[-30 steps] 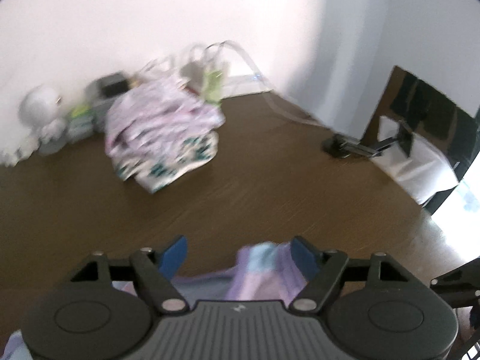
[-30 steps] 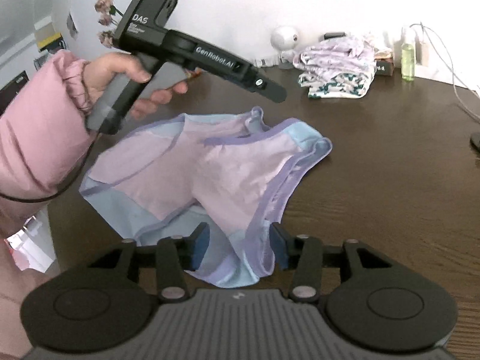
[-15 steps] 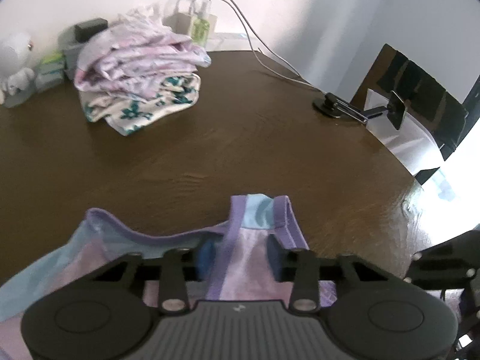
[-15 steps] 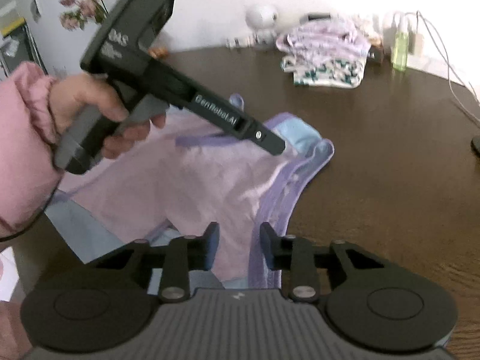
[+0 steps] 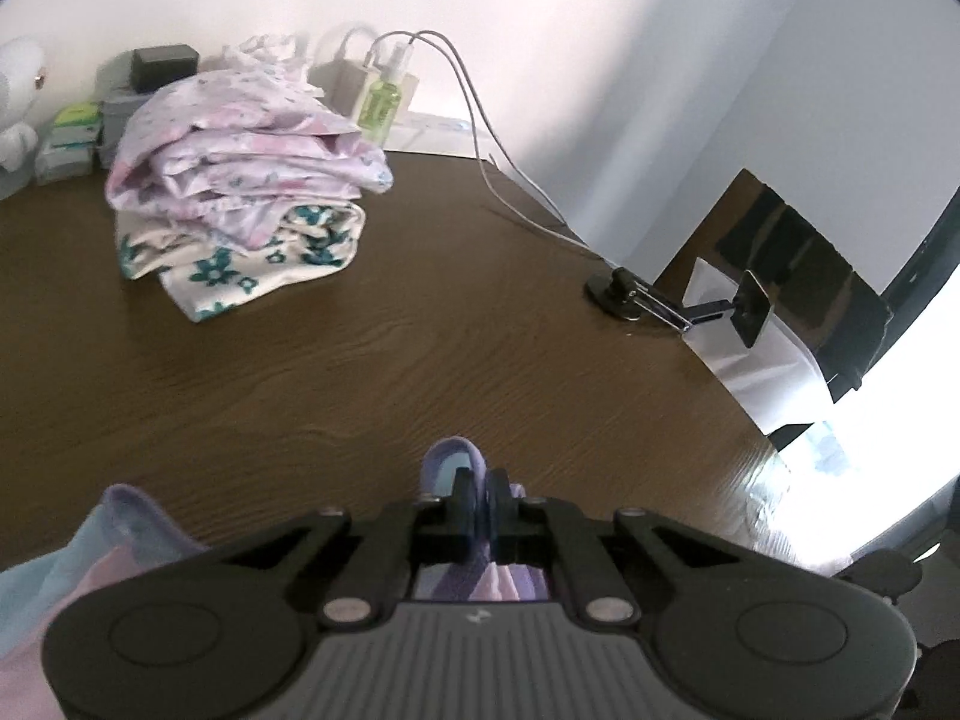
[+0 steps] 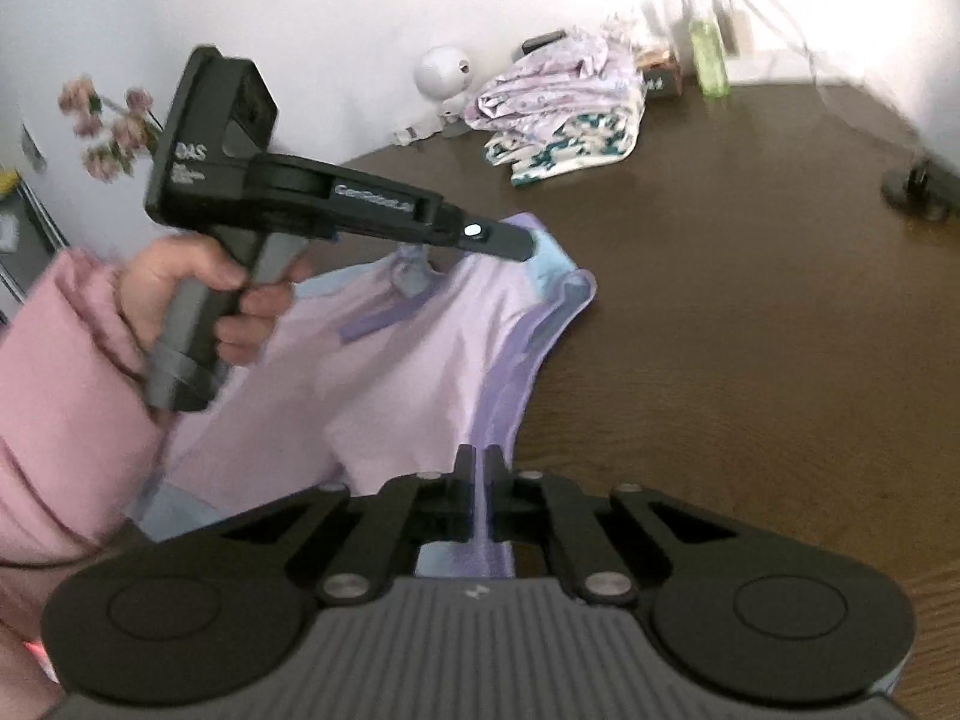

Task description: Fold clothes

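Already a stack of folded clothes [image 5: 240,204] is seen at the far left of the brown table [image 5: 480,348], near the wall, so part of the job can be judged done. One garment, a lilac and pale blue pair of briefs [image 6: 420,360], is laid out unfolded at the near edge of the table, well apart from that stack. It is being taken up at two places. The left gripper [image 5: 480,495] is clenched on the far corner of the briefs: purple hem cloth is pinched between its fingers, with a small loop of hem poking out just beyond them. In the right wrist view this same tool is seen from the side, held by a hand [image 6: 198,294] in a pink sleeve [image 6: 66,390], its tip resting on the far right corner of the garment. The right gripper [image 6: 479,468] has just been closing and is pressed on the purple edge band at the near side of the briefs, a thin strip of cloth showing between its fingers.

No fold is yet made in this garment; both grips look set for the first one. What is left, as far as can be judged, is the folding itself and the placing with the stack. No other loose garment is seen.
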Available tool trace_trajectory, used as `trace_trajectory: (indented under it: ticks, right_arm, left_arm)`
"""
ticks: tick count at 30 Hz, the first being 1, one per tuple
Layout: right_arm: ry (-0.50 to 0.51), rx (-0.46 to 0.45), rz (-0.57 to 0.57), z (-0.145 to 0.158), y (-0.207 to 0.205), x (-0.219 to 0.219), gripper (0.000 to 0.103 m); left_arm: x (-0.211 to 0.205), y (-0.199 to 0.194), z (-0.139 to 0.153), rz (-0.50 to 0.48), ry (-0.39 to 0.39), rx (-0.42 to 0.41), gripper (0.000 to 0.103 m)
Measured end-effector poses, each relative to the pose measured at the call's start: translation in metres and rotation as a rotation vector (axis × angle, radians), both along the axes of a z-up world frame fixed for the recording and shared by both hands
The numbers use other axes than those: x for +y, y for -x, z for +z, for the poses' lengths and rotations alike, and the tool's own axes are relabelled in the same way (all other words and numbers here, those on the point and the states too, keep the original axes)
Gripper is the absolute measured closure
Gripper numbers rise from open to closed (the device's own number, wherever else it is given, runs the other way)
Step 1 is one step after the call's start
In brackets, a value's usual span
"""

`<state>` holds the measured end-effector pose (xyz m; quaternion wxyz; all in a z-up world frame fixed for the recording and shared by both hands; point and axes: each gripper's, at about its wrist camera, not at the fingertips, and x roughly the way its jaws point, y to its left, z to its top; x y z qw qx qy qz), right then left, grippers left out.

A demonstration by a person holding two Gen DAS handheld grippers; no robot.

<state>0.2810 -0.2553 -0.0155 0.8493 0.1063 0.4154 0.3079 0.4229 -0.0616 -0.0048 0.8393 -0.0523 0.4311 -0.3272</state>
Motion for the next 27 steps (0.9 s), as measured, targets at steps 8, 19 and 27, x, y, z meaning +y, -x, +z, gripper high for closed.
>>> trace_trajectory:
  ticks: [8, 19, 27]
  right_arm:
    - [-0.046, -0.022, -0.05, -0.003, -0.056, 0.011, 0.083]
    - [-0.075, 0.089, -0.118, -0.026, -0.107, 0.016, 0.08]
    - [-0.138, 0.113, -0.14, -0.029, -0.113, 0.01, 0.076]
  left_arm:
    - [0.012, 0.002, -0.003, 0.043, -0.01, 0.021, 0.086]
    - [0.071, 0.027, 0.016, 0.163, -0.016, -0.045, 0.049]
    - [0.131, 0.073, 0.005, 0.35, -0.208, -0.096, 0.044]
